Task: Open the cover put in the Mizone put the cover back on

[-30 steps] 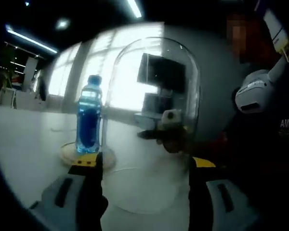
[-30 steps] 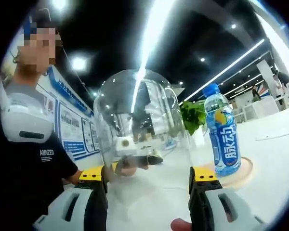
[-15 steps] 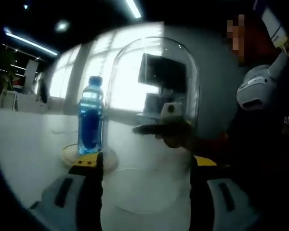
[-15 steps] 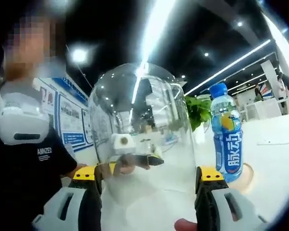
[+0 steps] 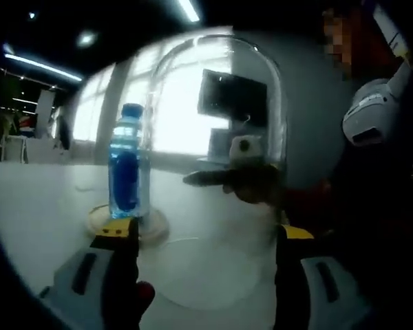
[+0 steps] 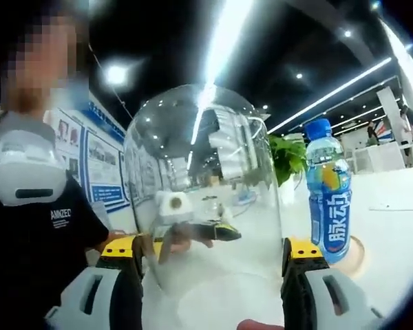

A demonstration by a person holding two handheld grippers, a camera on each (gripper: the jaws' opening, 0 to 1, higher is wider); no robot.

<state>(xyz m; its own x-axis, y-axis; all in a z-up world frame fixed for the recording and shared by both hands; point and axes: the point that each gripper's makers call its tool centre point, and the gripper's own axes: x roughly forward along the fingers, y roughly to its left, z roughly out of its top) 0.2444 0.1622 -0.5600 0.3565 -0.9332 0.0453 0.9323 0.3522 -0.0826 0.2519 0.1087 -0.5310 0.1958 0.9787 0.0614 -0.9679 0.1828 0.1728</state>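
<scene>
A clear glass dome cover (image 5: 217, 124) hangs tilted above the white table, open rim low. The jaws of my left gripper (image 5: 203, 230) press on its two sides. My right gripper (image 6: 213, 244) clamps the same cover (image 6: 199, 172) from the opposite side. Through the glass each view shows the other gripper: the right gripper (image 5: 227, 180) and the left gripper (image 6: 193, 230). A blue Mizone bottle (image 5: 127, 168) stands upright and uncovered on a round wooden base (image 5: 151, 223), just beside the cover's edge. In the right gripper view the bottle (image 6: 328, 199) stands right of the cover on the base (image 6: 354, 256).
A person in a black shirt with a white device on the chest (image 5: 372, 124) stands close behind the cover, also seen in the right gripper view as the person (image 6: 27, 172). The white table (image 5: 34, 206) spreads around the base. A green plant (image 6: 289, 158) stands behind.
Both grippers still hold the cover. It has risen a little and its edge now overlaps the bottle in the left gripper view. The bottle and base have not moved.
</scene>
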